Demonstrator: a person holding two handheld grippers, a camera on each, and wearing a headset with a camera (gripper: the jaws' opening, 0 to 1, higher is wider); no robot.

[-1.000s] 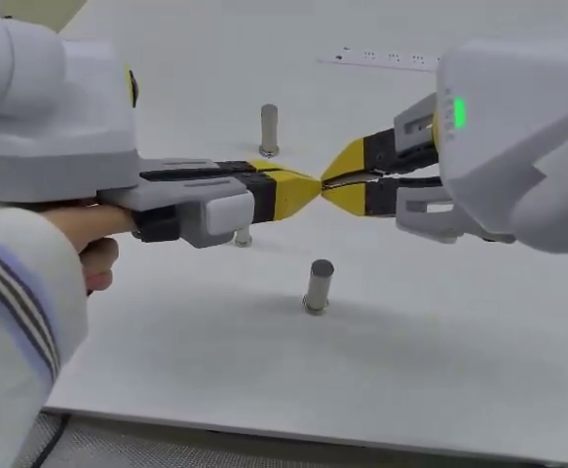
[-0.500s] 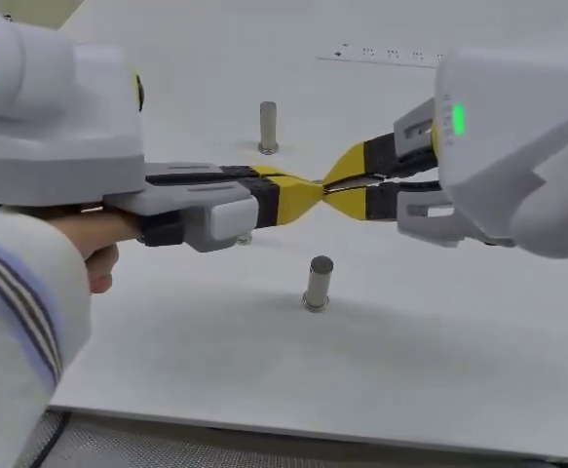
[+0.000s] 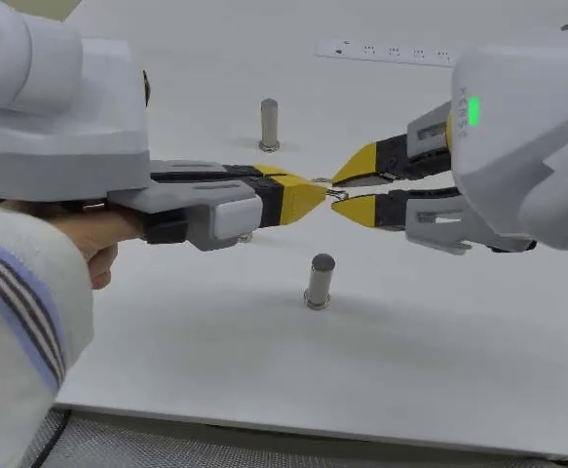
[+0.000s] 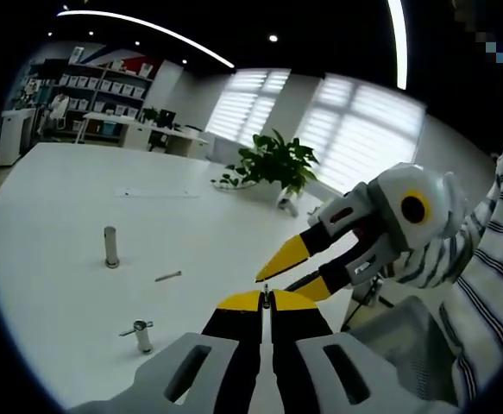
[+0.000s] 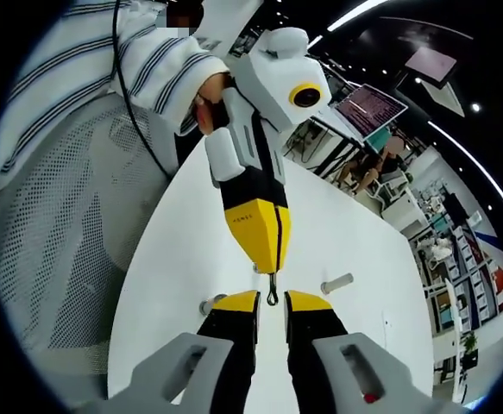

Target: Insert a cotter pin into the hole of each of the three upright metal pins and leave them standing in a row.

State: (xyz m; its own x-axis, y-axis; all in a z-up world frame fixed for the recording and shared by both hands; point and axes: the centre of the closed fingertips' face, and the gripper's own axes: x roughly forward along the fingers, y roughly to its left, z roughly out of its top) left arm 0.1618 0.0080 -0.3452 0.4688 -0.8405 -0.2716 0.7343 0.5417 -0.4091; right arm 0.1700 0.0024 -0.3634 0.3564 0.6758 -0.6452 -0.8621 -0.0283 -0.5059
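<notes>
A small cotter pin (image 3: pixel 333 194) is held in the air over the white table, my left gripper (image 3: pixel 321 192) shut on it. In the left gripper view the cotter pin (image 4: pixel 267 293) sticks out of the closed yellow tips. My right gripper (image 3: pixel 341 191) faces it tip to tip, open, its jaws on either side of the pin's loop (image 5: pixel 272 291). Two upright metal pins stand free, one behind (image 3: pixel 269 125) and one in front (image 3: pixel 319 281). A third pin (image 4: pixel 143 335) carries a crosswise cotter pin. A loose cotter pin (image 4: pixel 168 277) lies on the table.
A white power strip (image 3: pixel 386 54) lies at the back of the table (image 3: pixel 439 331). The table's front edge runs along the bottom of the head view. A person's striped sleeve (image 3: pixel 20 322) is at the lower left.
My right gripper's jaws were closed against the left gripper's tips and now stand open, drawn slightly to the right. The left gripper keeps the cotter pin.
</notes>
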